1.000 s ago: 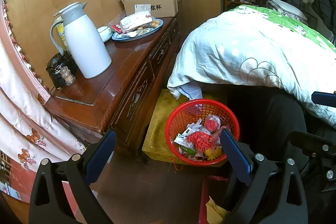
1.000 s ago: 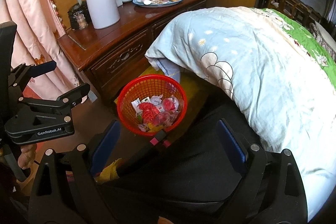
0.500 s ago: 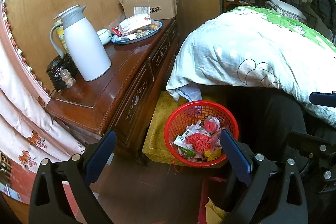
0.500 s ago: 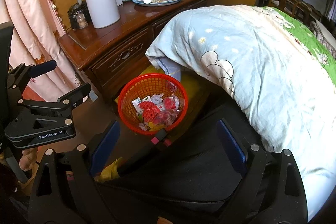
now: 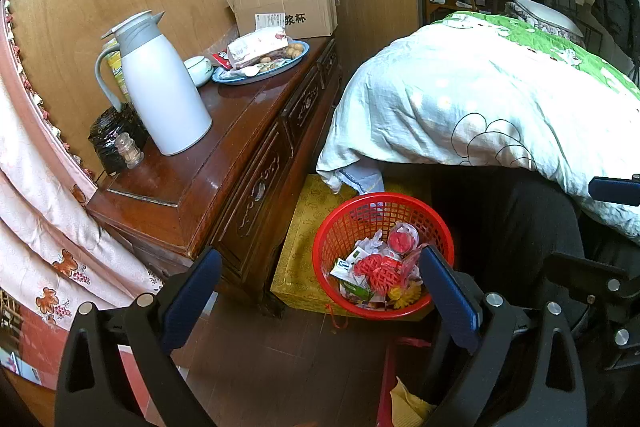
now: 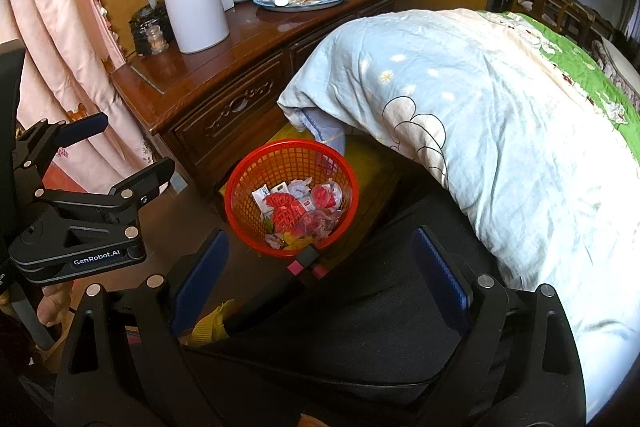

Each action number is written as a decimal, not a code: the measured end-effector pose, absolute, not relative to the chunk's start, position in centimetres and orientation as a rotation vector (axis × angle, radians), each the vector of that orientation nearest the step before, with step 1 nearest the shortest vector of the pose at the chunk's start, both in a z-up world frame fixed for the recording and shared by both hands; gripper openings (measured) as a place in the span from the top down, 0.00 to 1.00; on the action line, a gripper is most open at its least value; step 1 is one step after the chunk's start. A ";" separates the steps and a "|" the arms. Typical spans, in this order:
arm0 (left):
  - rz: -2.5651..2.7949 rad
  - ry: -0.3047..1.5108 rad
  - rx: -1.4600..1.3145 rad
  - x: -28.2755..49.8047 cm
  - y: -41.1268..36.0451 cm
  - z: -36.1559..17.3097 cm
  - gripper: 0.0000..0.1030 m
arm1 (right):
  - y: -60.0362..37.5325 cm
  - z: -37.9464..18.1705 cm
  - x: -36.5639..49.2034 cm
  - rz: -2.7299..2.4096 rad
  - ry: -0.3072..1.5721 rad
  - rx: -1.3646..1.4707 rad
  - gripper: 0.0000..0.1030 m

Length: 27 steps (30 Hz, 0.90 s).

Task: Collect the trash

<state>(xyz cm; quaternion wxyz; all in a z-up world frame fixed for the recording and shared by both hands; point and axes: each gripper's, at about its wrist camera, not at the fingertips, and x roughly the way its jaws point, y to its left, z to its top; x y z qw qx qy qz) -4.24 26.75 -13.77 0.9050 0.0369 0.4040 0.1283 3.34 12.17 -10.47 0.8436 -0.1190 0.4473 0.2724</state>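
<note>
A red mesh basket (image 5: 340, 227) holding wrappers and red scraps stands on a yellow cushion (image 5: 304, 203) between the dresser and the bed; it also shows in the right wrist view (image 6: 248, 171). My left gripper (image 5: 320, 287) is open and empty, hovering above the floor just left of the basket. My right gripper (image 6: 320, 267) is open and empty, above a dark chair seat (image 6: 360, 327) near the basket. The left gripper's body (image 6: 80, 227) shows at the left of the right wrist view.
A wooden dresser (image 5: 224, 163) carries a white thermos jug (image 5: 160, 87), a blue plate of snacks (image 5: 264, 63) and a cardboard box (image 5: 288, 11). A bed with a pale quilt (image 5: 480, 99) fills the right. A pink curtain (image 5: 40, 187) hangs at left.
Both grippers have drifted slightly; the basket sits a little lower and nearer in both views. Both stay open and empty.
</note>
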 end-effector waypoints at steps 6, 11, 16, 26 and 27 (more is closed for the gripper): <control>0.266 0.835 0.077 -4.2 26.7 -13.8 0.06 | 12.2 -10.5 3.3 0.575 0.945 -0.252 0.13; 0.266 0.835 0.077 -4.2 26.7 -13.8 0.06 | 12.2 -10.5 3.3 0.575 0.945 -0.251 0.13; 0.265 0.837 0.077 -4.2 26.5 -13.8 0.06 | 12.2 -10.4 3.3 0.574 0.945 -0.251 0.13; 0.265 0.837 0.079 -4.2 26.5 -13.8 0.06 | 12.2 -10.4 3.3 0.575 0.945 -0.251 0.13; 0.265 0.837 0.079 -4.2 26.5 -13.8 0.06 | 12.2 -10.4 3.3 0.575 0.945 -0.251 0.13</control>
